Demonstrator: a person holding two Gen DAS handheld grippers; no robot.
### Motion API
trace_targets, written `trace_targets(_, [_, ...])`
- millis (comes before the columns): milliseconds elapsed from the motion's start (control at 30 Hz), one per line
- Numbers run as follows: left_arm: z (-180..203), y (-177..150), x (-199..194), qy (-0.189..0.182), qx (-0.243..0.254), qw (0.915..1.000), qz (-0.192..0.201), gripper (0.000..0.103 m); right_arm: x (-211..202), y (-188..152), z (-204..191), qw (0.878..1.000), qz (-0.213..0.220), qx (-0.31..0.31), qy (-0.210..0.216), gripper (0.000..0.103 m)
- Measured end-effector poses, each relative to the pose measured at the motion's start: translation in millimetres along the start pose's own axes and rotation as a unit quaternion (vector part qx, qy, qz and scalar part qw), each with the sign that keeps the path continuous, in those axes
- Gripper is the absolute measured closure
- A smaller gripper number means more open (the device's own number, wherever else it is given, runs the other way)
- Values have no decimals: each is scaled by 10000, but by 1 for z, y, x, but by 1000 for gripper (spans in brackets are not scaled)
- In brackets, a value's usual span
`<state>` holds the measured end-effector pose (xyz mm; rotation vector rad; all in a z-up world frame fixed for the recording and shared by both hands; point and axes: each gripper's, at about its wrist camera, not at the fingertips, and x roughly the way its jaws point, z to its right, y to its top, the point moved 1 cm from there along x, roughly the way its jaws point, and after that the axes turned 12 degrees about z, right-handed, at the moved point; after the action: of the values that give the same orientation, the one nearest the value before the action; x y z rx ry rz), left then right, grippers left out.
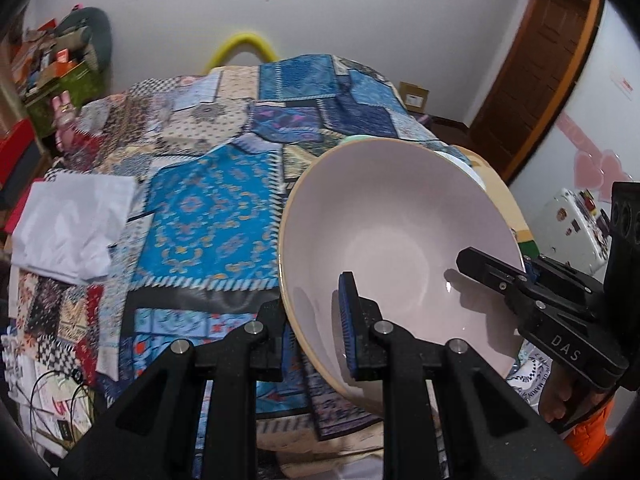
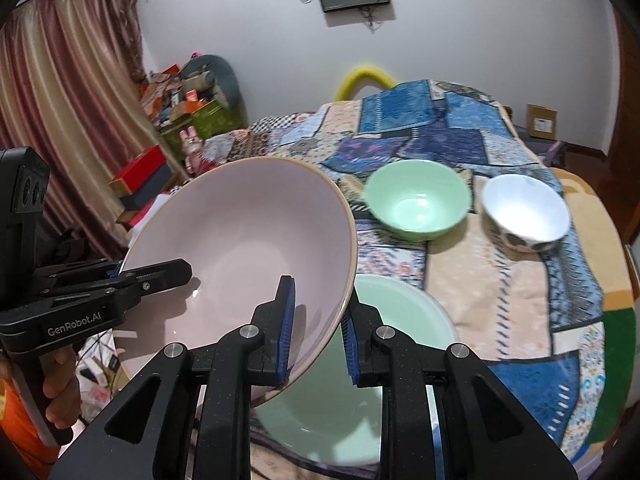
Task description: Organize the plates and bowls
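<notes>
Held object: a large pale pink bowl (image 2: 240,248) is carried in the air, tilted, above the patchwork bedspread (image 1: 208,216). It is not resting on anything.

Left gripper (image 1: 312,332): it is clamped on the bowl's rim, with one blue pad inside the bowl and the other finger outside the wall. The same gripper is seen in the right wrist view (image 2: 120,276), gripping the rim on the opposite side.

Right gripper (image 2: 316,332): it is also closed on the rim, one pad inside and one below the wall. In the left wrist view it (image 1: 520,276) is seen at the far right edge of the bowl.

Reason for the two-sided grip: the bowl is wide and probably heavy, so it is judged that opposite rim holds keep it from swinging or slipping out.

Green plate (image 2: 352,392): a pale green shallow dish lies on the bed directly under the pink bowl. Whether it is the target cannot be told.

Green bowl (image 2: 418,204): one small bowl stands upright further away on the bed.

White bowl (image 2: 524,212): one small bowl with a dark pattern outside stands just beside the green bowl, apart from it.

Count: three bowls and one plate are visible, so four dishes in total.

Other things: a white cloth (image 1: 72,224) lies at the left side of the bed.

Step in hand: the pink bowl is judged to be in transport to a grouping place.
</notes>
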<state>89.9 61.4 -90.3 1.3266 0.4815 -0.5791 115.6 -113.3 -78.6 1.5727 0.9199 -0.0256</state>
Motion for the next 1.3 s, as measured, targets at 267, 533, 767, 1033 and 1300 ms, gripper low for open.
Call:
trace_targets(267, [-41, -11, -4, 244, -238, 9994, -75, 84, 27, -7, -31, 9992, -271, -141, 264, 83])
trace_targets(533, [-76, -28, 5, 387, -469, 9979, -244, 84, 53, -17, -53, 9972, -567, -268, 407, 83])
trace_targets(767, [-104, -46, 17, 468, -693, 9954, -468, 84, 76, -29, -68, 9940, -893, -375, 511, 83])
trace_targets(1033, [-130, -66, 31, 571, -870, 9922, -693, 84, 102, -45, -81, 9886, -1290, -499, 598, 83])
trace_targets(1300, [-147, -79, 46, 626, -1045, 9887, -871, 84, 125, -60, -87, 9833, -1618, -547, 634, 83])
